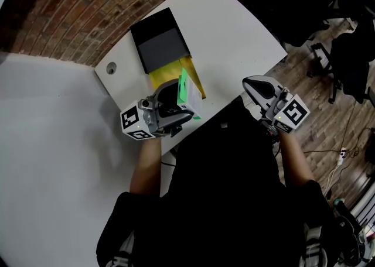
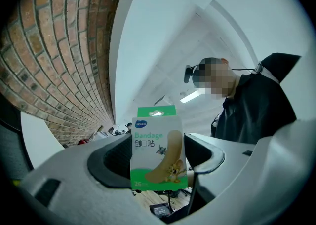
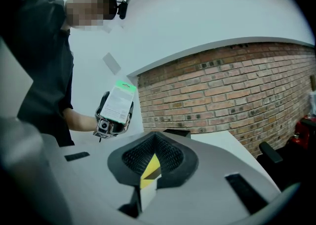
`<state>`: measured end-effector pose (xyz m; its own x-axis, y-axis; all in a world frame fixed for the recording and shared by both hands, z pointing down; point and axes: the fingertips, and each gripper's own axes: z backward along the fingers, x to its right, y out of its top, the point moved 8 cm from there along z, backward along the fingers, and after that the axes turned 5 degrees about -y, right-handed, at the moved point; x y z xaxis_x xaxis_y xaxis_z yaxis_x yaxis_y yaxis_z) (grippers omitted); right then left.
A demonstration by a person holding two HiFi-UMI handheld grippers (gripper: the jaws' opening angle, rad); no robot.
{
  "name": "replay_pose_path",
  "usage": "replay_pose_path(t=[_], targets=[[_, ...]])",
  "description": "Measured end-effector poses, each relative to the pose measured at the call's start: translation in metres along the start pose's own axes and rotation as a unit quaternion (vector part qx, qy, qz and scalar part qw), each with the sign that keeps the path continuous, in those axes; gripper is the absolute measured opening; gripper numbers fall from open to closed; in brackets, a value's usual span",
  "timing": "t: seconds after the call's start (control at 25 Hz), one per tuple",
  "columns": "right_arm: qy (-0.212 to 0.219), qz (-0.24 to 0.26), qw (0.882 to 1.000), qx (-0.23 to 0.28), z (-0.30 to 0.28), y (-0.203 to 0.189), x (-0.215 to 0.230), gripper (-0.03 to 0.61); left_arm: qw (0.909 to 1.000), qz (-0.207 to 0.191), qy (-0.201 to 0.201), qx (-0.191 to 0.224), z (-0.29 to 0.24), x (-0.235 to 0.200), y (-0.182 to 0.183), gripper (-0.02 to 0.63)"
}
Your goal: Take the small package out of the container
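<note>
The small package [image 2: 157, 146], a green and white bandage box, stands upright between the jaws of my left gripper [image 2: 158, 157], which is shut on it. In the head view this package [image 1: 185, 89] is lifted just in front of the container [image 1: 159, 43], a black box with a yellow flap [image 1: 174, 74] lying open on the white table. From the right gripper view the package [image 3: 118, 102] shows its white back in the left gripper [image 3: 112, 120]. My right gripper [image 1: 258, 86] hovers off the table's right edge, shut and holding nothing [image 3: 150, 162].
The white table [image 1: 234, 31] has a round cable hole [image 1: 111, 68] near its left corner. A brick wall [image 1: 70, 8] runs behind it. Black office chairs [image 1: 351, 55] and cables stand on the wooden floor at the right.
</note>
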<state>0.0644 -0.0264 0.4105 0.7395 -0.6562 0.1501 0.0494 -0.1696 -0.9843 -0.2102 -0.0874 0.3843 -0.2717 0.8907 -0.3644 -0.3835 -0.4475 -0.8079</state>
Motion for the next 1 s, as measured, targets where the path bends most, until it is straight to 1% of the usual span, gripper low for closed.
replay_pose_path(t=[0.16,0.32,0.48,0.68,0.84,1.0], targets=[[-0.003,0.005,1.0,-0.021,0.004,-0.006,0.001,0.005,0.9998,-0.005,0.002,-0.018,-0.003,-0.002,-0.004,0.336],[0.009,0.006,1.0,-0.012,0.005,-0.005,0.0,0.005,0.9989,-0.011,0.013,-0.045,-0.005,-0.005,-0.01,0.336],[0.018,0.007,1.0,-0.015,0.004,-0.007,-0.002,0.005,0.9967,-0.017,0.02,-0.077,-0.008,-0.006,-0.018,0.336],[0.021,0.009,1.0,-0.009,0.001,-0.004,-0.004,0.005,0.9943,-0.021,0.025,-0.102,-0.01,-0.006,-0.024,0.336],[0.01,0.016,1.0,0.005,0.001,-0.002,-0.003,0.005,0.9933,-0.019,0.036,-0.109,-0.007,-0.009,-0.026,0.336],[0.005,0.016,1.0,-0.01,0.004,-0.006,-0.003,0.005,0.9936,-0.013,0.043,-0.104,-0.004,-0.011,-0.028,0.336]])
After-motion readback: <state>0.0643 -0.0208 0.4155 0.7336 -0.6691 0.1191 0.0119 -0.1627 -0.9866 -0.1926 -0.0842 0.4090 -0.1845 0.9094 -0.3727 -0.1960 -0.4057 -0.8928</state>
